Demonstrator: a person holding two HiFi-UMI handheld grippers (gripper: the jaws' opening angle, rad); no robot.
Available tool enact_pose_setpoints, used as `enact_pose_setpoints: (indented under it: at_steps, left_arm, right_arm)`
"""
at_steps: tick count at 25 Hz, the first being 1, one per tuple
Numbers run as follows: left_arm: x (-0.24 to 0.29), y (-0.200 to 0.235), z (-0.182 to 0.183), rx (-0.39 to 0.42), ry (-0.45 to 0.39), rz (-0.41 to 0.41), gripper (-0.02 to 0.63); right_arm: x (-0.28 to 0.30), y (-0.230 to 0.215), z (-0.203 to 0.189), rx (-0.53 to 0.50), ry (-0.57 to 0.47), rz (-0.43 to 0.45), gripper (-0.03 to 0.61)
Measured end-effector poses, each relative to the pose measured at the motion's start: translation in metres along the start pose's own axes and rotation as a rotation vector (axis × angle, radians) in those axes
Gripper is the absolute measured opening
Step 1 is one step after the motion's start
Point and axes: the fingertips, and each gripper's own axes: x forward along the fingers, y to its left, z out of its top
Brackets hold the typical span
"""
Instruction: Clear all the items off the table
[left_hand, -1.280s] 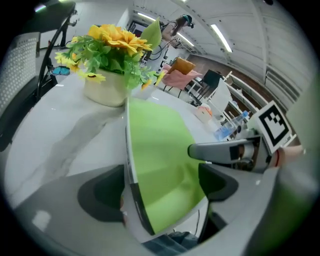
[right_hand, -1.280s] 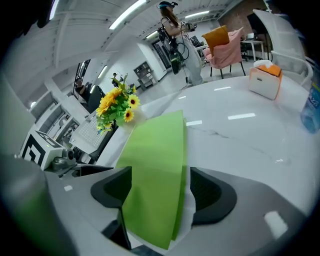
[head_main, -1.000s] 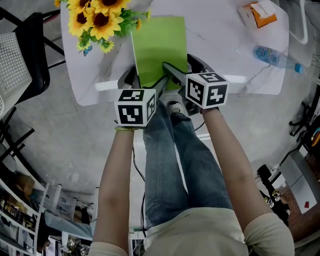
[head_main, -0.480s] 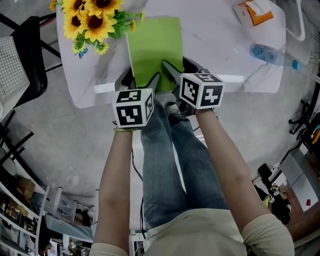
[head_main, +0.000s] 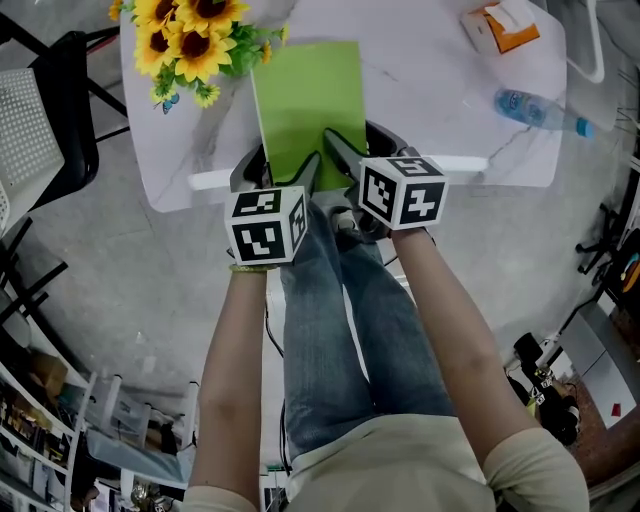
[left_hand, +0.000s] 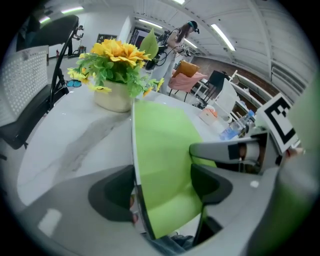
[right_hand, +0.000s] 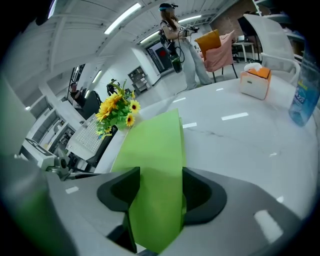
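Book (head_main: 305, 100), green: at the near edge of the table (head_main: 430, 90), right of the sunflowers (head_main: 190, 40). Left gripper (head_main: 285, 165) grasps its near left corner. Right gripper (head_main: 360, 148), its jaws just closing, is clenched on its near right end.

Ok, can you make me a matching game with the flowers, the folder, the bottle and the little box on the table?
Things:
1. flowers
2. folder
3. bottle
4. little box

Colours:
A. green
B. orange and white
C. yellow
D. see-through with blue

Pairs: 1-C, 2-A, 3-D, 4-B
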Motion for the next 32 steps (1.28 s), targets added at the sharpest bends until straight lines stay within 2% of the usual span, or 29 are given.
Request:
enact_pose_setpoints:
  at_steps: [10, 19, 32]
  left_arm:
    - [-0.027, -0.016, 0.012, -0.003, -0.053, -0.003, 0.356]
    - [-0.056, -0.044, 0.022, -0.018, -0.127, -0.004, 0.356]
    - [-0.106, -0.093, 0.013, -0.044, -0.187, 0.025, 0.356]
  right_arm:
    - [-0.032, 0.013, 0.013, -0.042, -0.036, 0.003, 0.253]
    - [-0.074, 0.022, 0.027, -0.122, -0.083, 0.007, 0.250]
    - [-0.144, 0.032, 0.023, -0.187, -0.103, 0.044, 0.242]
